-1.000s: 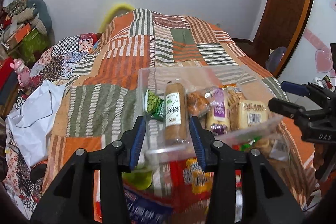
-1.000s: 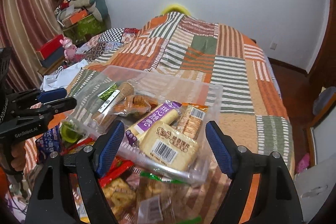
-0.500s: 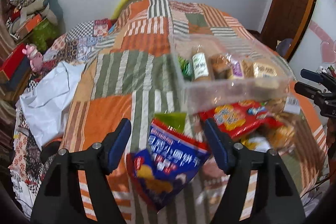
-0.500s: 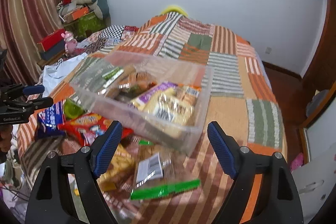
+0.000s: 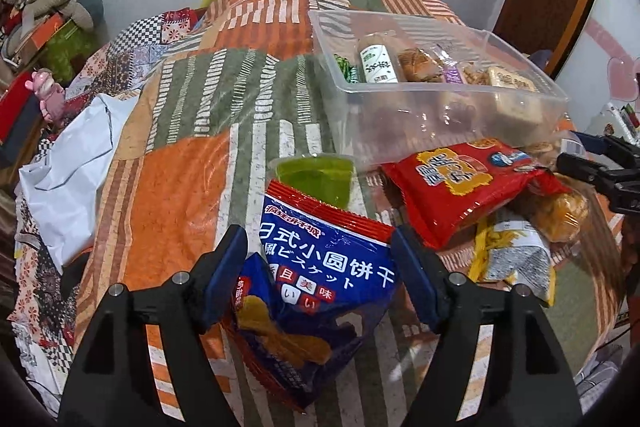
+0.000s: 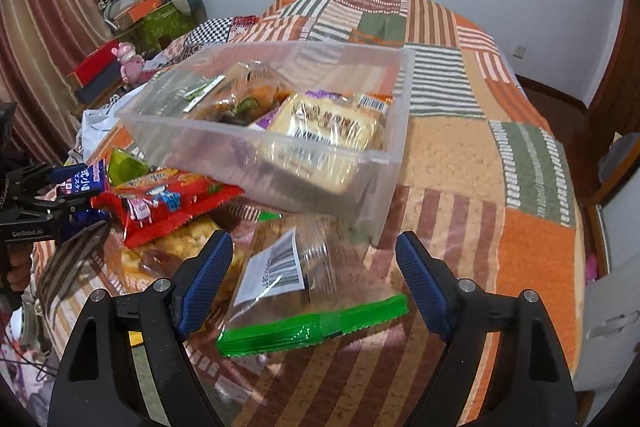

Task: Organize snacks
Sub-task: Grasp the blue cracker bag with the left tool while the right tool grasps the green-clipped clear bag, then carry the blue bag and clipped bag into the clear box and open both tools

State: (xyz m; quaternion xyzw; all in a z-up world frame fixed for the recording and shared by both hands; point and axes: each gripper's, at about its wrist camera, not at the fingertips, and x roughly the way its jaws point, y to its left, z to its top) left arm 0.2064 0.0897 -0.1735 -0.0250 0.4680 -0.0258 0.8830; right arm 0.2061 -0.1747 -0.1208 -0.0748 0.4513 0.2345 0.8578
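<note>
Left gripper (image 5: 320, 269): jaws just widened, released, straddling the blue biscuit bag (image 5: 316, 291).
Right gripper (image 6: 314, 281): released, above the clear green-edged packet (image 6: 304, 303).
Clear bin (image 6: 372, 163): near edge overhangs snacks; bare quilt (image 6: 500, 187) to its right.

Snacks in bin (image 5: 440, 99), loose packets (image 5: 460, 187) before it, on bedspread (image 5: 180, 167)

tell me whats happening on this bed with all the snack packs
A person with a handheld gripper in each hand is sorting snacks on a patchwork bedspread. The clear plastic bin already holds several packs. The left gripper, whose jaws have just been opening, sits over a blue biscuit bag, apparently not yet clamped. The right gripper is open over a clear bag with a green strip. A red snack bag and others lie loose beside the bin.
</note>
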